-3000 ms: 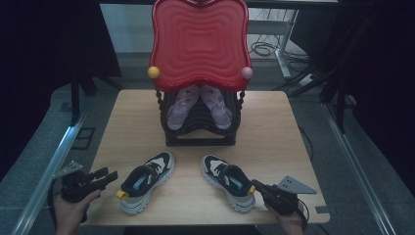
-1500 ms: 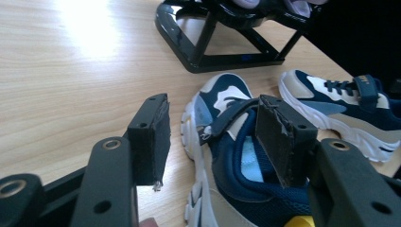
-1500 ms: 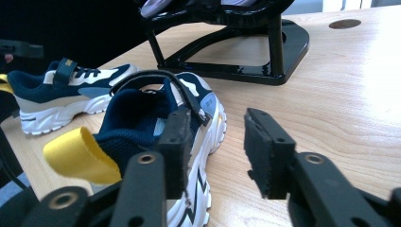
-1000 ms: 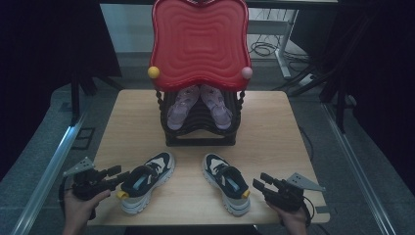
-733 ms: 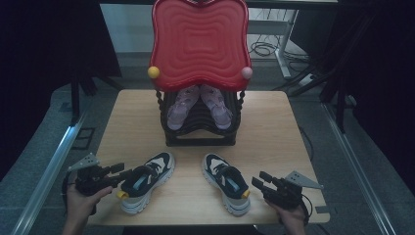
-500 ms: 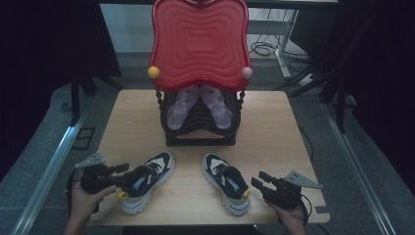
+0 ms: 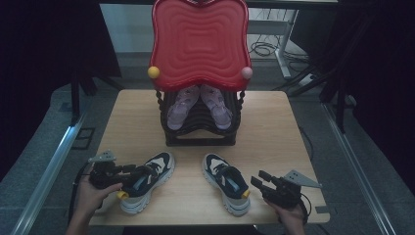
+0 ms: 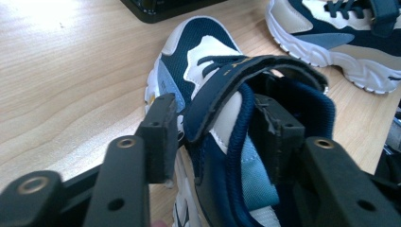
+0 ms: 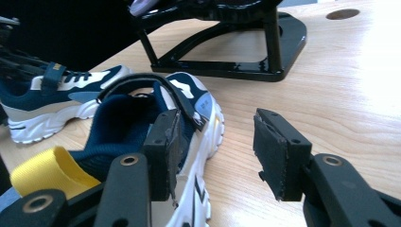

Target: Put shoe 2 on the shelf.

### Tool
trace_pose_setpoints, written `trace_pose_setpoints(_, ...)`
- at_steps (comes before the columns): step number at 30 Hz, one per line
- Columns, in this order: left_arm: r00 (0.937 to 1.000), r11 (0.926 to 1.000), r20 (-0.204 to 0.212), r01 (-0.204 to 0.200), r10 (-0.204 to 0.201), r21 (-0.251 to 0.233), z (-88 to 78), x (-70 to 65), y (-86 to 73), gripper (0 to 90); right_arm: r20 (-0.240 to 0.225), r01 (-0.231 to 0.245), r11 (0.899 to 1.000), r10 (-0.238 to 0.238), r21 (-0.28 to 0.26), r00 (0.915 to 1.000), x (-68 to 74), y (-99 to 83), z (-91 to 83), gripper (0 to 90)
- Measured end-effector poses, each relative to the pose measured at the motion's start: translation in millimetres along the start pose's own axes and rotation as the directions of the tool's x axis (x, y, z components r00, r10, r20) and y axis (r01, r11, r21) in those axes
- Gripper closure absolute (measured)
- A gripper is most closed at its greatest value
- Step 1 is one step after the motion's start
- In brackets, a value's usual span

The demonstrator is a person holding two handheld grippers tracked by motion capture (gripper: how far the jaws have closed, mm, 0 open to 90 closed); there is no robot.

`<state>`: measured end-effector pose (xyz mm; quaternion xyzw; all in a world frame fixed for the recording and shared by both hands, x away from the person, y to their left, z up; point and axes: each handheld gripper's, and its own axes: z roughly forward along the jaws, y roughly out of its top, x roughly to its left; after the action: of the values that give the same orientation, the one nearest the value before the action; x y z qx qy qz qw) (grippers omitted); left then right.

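Two navy, white and beige sneakers lie on the wooden table. My left gripper is at the heel of the left sneaker. In the left gripper view my left gripper straddles the sneaker's side wall, one jaw outside and one inside the opening. The jaws have just been closing, and I see no firm press. My right gripper stands open beside the heel of the right sneaker. In the right gripper view my right gripper has one jaw against this sneaker and bare table in the gap.
A black shoe rack stands mid-table and holds a pair of pale purple shoes. A red wavy panel with a yellow ball and a pink ball tops it. Dark floor surrounds the table.
My left gripper has moved right onto the left sneaker's heel and its jaws have narrowed around the side wall. The right gripper has barely moved in the last second.
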<state>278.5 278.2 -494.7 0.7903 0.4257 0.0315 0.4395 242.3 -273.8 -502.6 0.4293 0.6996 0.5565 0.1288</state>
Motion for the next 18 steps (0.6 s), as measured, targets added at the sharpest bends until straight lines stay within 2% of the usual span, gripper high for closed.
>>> trace_pose_setpoints(6,0.9999,1.0,-0.009,-0.005,0.005,0.001,0.6,-0.4,-0.8,62.4,-0.08,0.044,0.998,-0.041,0.038,0.9959,7.9,16.0,7.8,46.0)
trace_pose_setpoints(9,0.9999,1.0,-0.012,-0.007,0.007,0.001,0.6,-0.6,-1.1,63.4,-0.126,0.043,0.997,-0.034,0.066,0.9915,8.5,24.8,14.6,43.2)
trace_pose_setpoints(12,0.9999,1.0,-0.014,-0.009,0.009,0.0,0.5,-0.8,-1.2,63.5,-0.15,0.05,0.994,-0.035,0.098,0.988,7.9,30.9,24.1,41.1)
trace_pose_setpoints(18,0.9999,1.0,-0.013,-0.008,0.008,0.001,0.4,-0.5,-1.0,63.3,-0.166,0.069,0.983,-0.04,0.17,0.9852,11.2,37.5,45.1,40.9)
